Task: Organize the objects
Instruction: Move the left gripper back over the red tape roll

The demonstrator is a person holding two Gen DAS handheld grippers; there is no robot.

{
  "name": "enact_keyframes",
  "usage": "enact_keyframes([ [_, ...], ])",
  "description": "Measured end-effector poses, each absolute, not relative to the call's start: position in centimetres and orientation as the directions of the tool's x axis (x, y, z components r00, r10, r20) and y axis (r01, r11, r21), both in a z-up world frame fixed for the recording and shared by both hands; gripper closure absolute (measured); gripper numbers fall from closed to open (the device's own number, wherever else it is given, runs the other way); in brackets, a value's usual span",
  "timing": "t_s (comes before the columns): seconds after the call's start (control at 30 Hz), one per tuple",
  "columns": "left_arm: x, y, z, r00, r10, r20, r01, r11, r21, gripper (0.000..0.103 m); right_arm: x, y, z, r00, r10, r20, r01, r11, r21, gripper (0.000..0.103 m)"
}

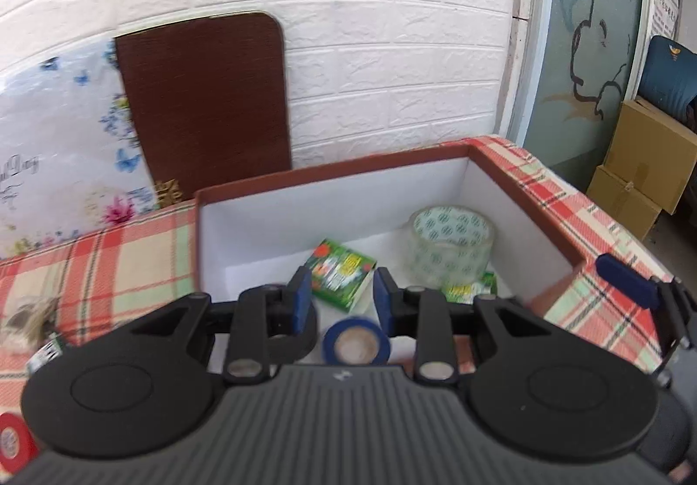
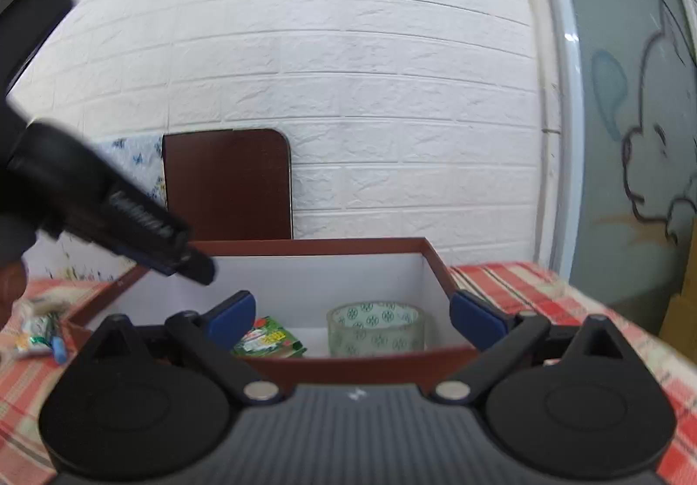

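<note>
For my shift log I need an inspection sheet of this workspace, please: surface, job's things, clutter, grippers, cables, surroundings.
Surface: table under a red plaid cloth.
Job's things: open box holding a clear tape roll, a green packet, a second green packet and a blue tape roll.
Clutter: red tape roll and small packets lie outside the box.
Grippers: left gripper over the box, jaws apart, empty; right gripper at the box's near wall, jaws wide, empty.
Cables: nothing seen.
Surroundings: white brick wall, brown board, cardboard cartons.
</note>
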State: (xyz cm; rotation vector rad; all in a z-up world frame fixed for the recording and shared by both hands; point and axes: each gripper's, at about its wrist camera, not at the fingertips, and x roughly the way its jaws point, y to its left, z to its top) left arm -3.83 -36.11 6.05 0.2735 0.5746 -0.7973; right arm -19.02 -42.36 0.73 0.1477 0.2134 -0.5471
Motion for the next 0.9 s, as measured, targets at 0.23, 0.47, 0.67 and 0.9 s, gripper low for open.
enact_keyframes([
  [0.23,-5.6,-30.2,4.8,0.593,-0.538,-0.598,0.703,0.709,0.059,0.069,-21.2,-42.5,1.1,0.835,-0.456,-0.308,0.533,0.808,0.252,0.006],
  [0.47,-5.5,-25.7,3.1,0.611,-0.479,-0.63,0.645,0.763,0.046,0.065,-21.5,-39.2,2.1,0.844,-0.401,-0.357,0.504,0.821,0.268,0.007],
  [0.67,-5.2,-22.8,2.7,0.635,-0.46,-0.62,0.611,0.79,0.04,0.055,-21.0,-36.4,2.7,0.853,-0.35,-0.387,0.472,0.834,0.286,0.008],
  [0.9,-4.3,-20.3,2.0,0.636,-0.453,-0.625,0.581,0.814,0.0,0.055,-19.7,-32.7,3.2,0.856,-0.33,-0.397,0.435,0.875,0.212,0.008],
])
